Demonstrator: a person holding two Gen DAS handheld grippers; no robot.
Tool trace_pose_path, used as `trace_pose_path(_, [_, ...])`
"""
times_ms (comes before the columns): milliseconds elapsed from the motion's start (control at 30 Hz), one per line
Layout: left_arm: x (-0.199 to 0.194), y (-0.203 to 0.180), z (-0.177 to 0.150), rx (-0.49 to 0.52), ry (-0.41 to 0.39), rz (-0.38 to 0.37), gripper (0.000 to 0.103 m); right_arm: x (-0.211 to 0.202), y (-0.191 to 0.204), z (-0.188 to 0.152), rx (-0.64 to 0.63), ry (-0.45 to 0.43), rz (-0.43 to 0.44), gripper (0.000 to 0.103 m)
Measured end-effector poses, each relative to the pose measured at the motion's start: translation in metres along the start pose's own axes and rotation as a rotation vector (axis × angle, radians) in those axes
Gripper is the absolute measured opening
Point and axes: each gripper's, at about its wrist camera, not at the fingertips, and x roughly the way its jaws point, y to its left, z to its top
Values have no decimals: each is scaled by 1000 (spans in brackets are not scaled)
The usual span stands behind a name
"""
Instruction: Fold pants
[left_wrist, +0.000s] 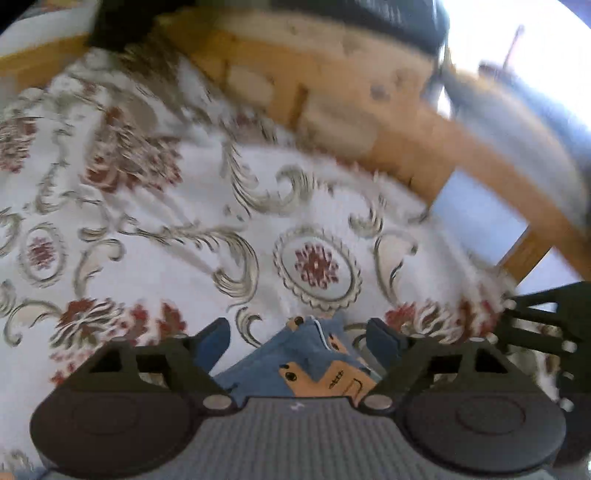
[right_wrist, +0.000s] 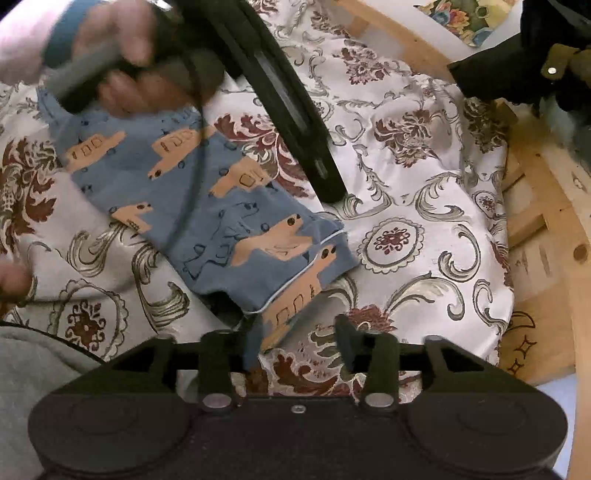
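Blue pants (right_wrist: 207, 206) were laid on the floral bedspread (right_wrist: 424, 184); left tongs (left_wrist: 299, 341) and right tongs (right_wrist: 295, 339) were spread, nothing pinched

My left gripper (left_wrist: 299, 338) hovers with fingers spread wide over blue pants (left_wrist: 295, 365) printed with tan animals, lying on a white floral bedspread (left_wrist: 166, 206). A wooden bed frame (left_wrist: 332, 92) curves behind, blurred.
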Motion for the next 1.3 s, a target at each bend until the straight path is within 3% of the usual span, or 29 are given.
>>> trace_pose_path(100, [-30,17,-17,-66,-25,22,86,16,6,-1,1,43,63,55])
trace_pose_path(167, [-49,28,-36,-87,-23,61,86,19,9,-3,8,17,38,49])
trace_pose_path(200, [-59,35,-47,-94,-13,88,86,19,12,-3,14,1,13,42])
trace_pose_path(267, [-76,48,-70,-101,17,143,86,23,16,-3,3,-14,-27,11])
trace_pose_path(300, [-85,57,-83,-105,41,186,86,23,22,-3,-52,-16,-73,7])
trace_pose_path(400, [-110,81,-117,-141,111,259,86,14,47,-5,-293,-23,-235,6])
trace_pose_path(500, [-127,102,-143,-204,167,292,86,18,49,-2,-351,47,-201,6])
trace_pose_path(600, [-140,116,-165,-226,195,316,85,35,29,3,-256,180,-53,18])
trace_pose_path(667, [-151,118,-170,-215,184,310,85,30,16,9,-216,202,2,42])
trace_pose_path(700, [-158,117,-171,-210,174,310,85,25,10,13,-193,210,16,59])
trace_pose_path(833, [-182,118,-173,-196,103,316,86,5,-9,43,-38,124,27,61])
trace_pose_path(900, [-185,123,-170,-204,87,374,88,19,-12,58,62,88,75,61])
trace_pose_path(967, [-182,133,-169,-201,144,476,88,47,-12,65,128,119,141,61])
trace_pose_path(1033, [-183,150,-176,-216,231,562,88,78,-7,55,112,213,149,63])
trace_pose_path(1133, [-208,177,-194,-296,236,544,88,76,-16,51,179,216,164,65])
trace_pose_path(1200, [-228,185,-201,-315,249,541,88,59,-17,58,172,186,137,66])
trace_pose_path(1267, [-239,189,-211,-301,326,640,88,40,-15,72,148,134,124,70])
trace_pose_path(1300, [-248,190,-216,-305,336,642,83,30,-14,84,156,87,138,75])
